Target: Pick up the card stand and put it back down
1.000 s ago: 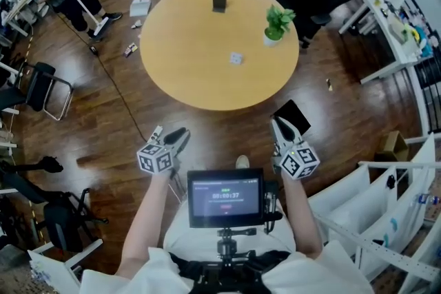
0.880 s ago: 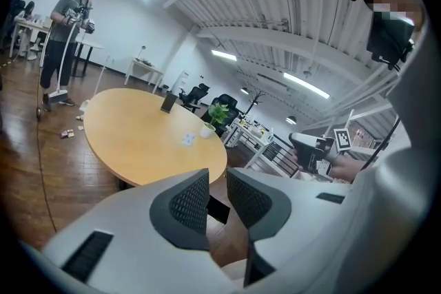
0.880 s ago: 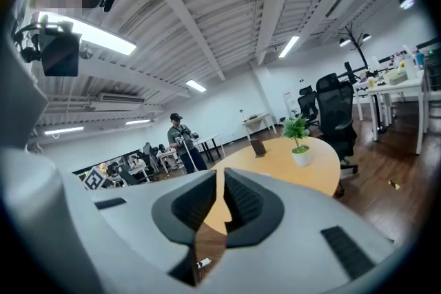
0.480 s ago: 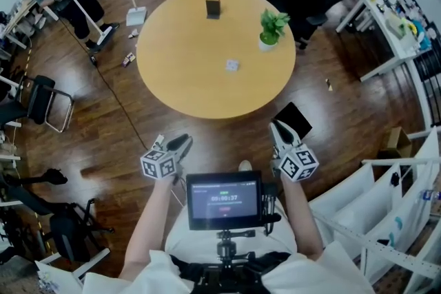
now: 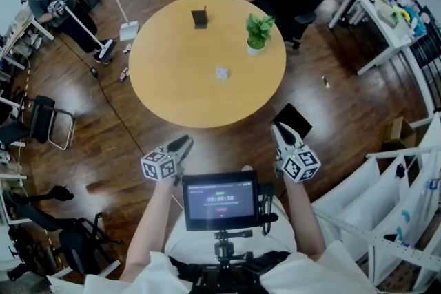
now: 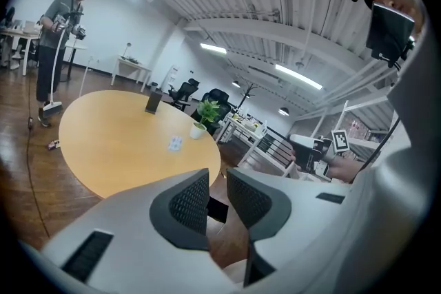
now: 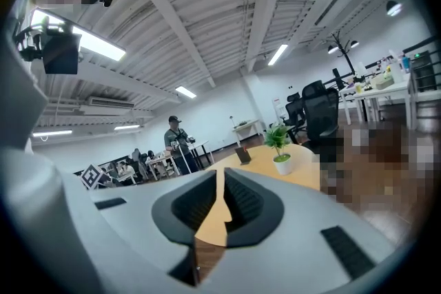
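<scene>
Card stand [image 5: 200, 18]: upright on the far part of the round table [image 5: 172, 86], left of the potted plant [image 5: 256, 32].
Left gripper [image 5: 183, 142]: jaws slightly apart, empty, short of the table's near edge.
Right gripper [image 5: 278, 129]: jaws nearly together, nothing gripped, likewise short of the table.

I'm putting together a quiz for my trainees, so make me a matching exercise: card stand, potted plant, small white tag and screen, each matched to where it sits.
1 card stand
2 potted plant
3 small white tag
4 screen

a near the table's middle
b off the table, at the picture's bottom
c table's far edge, dark
d table's right side, green

Pairs: 1-c, 2-d, 3-a, 4-b
</scene>
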The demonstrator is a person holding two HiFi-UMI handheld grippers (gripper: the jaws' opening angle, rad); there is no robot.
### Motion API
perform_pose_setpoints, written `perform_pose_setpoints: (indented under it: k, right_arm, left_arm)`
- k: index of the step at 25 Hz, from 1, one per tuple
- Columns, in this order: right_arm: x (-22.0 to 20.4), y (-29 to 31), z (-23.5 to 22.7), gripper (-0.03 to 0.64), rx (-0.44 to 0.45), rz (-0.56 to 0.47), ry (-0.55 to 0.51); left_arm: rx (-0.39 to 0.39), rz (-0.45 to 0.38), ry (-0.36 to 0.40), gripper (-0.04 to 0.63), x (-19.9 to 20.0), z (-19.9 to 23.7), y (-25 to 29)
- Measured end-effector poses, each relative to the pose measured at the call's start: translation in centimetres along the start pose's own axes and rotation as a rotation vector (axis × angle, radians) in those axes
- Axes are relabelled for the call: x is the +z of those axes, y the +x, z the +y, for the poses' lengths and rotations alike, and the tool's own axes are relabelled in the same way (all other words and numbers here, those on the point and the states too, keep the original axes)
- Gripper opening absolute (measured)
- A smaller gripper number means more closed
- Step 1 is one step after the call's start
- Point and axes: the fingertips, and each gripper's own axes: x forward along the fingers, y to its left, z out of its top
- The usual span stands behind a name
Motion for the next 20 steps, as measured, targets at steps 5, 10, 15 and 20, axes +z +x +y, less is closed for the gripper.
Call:
perform_pose_setpoints:
  k: [5,10,15,20]
  right_arm:
    - [-0.1,-0.9,-2.7,0.044,-0.035,-0.01,0.007]
    - [0.6,-1.6,-3.6,0.044,-0.047,-0.015,0.004]
    - [2.6,-1.9,-3.9,0.044,-0.041,-0.044,-0.022]
    - [3.2,-2.3,-4.5,0.044,-0.047,-0.053,-0.038]
  left_arm:
    - [-0.01,0.005,0.018,0.077,1.2,-0.3,1.1]
    - [-0.01,0.011,0.021,0.077,1.4,-0.6,1.6]
    - [-0.009,-0.003,0.029,0.077,2.4,-0.8,1.7]
    - [0.0,-0.038,0.053,0.057,3.2,-1.1,1.5]
